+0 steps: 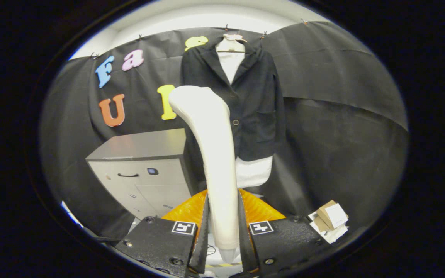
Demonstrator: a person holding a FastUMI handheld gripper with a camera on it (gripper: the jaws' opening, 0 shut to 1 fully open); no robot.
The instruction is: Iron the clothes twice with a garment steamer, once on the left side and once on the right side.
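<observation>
A white garment steamer stands upright between my fingers, its handle clamped low down by both of them and its curved head rising in front of the clothes. My gripper is shut on that handle. Beyond the steamer a dark jacket over a white shirt hangs on a hanger against the black cloth wall. The steamer head sits level with the jacket's left front, some way short of the fabric, and hides part of that side.
A grey metal cabinet stands left of the jacket, below and beside the steamer. Small cardboard boxes lie on the floor right of my fingers. An orange object shows just behind the fingers.
</observation>
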